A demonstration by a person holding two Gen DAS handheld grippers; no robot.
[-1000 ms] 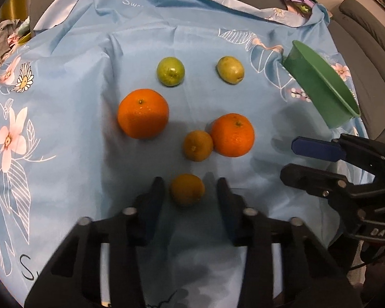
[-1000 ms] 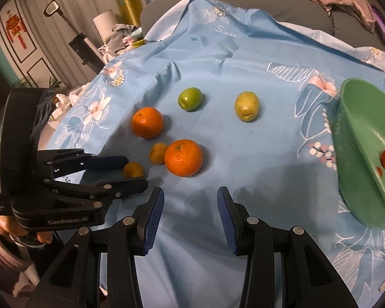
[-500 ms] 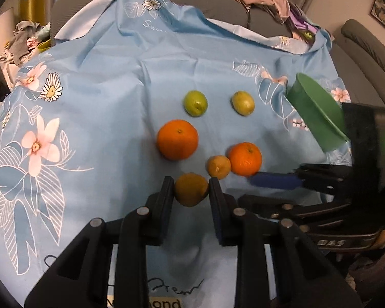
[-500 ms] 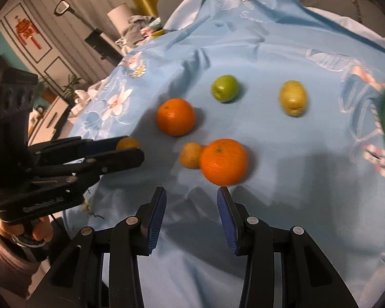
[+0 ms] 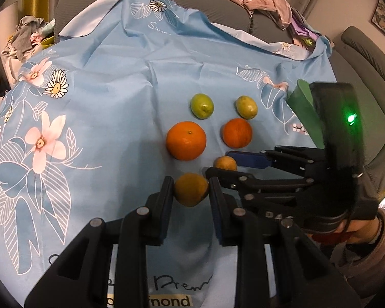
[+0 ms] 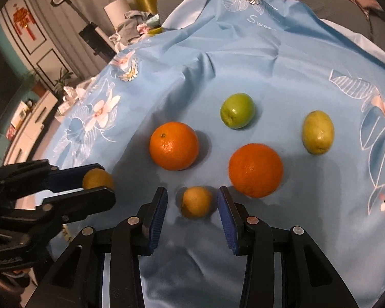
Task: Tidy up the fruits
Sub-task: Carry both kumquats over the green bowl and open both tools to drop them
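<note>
- Since 1 s ago, the left gripper (image 5: 191, 188) had closed on the small orange fruit (image 5: 190, 189) it earlier only straddled; the right gripper (image 6: 192, 204) had moved in from open cloth to bracket the second small fruit (image 6: 196, 201).
- Far left, right-wrist view: left gripper (image 6: 97, 183) clenched, w/ the yellow-orange fruit (image 6: 97, 178) pinched between both pads; whether it cleared the blue floral cloth (image 5: 102, 89) could not be told.
- Centre-left: a large orange (image 5: 186, 140) sat on the cloth just beyond the held fruit, apart from it.
- Centre: right gripper's jaws were spread, pads either side of the second small fruit w/ gaps showing on both sides; the fruit rested on the cloth.
- Behind: a green fruit (image 5: 202, 105) lay past the large orange.
- Centre-right: a second orange (image 5: 237, 132) lay near the right gripper's far finger.
- Right: a yellow-green fruit (image 5: 246, 107) lay just beyond the second orange.
- Far right, left-wrist view: a green bowl (image 5: 304, 107) tilted at the cloth's edge, partly hidden by the right gripper's body.
</note>
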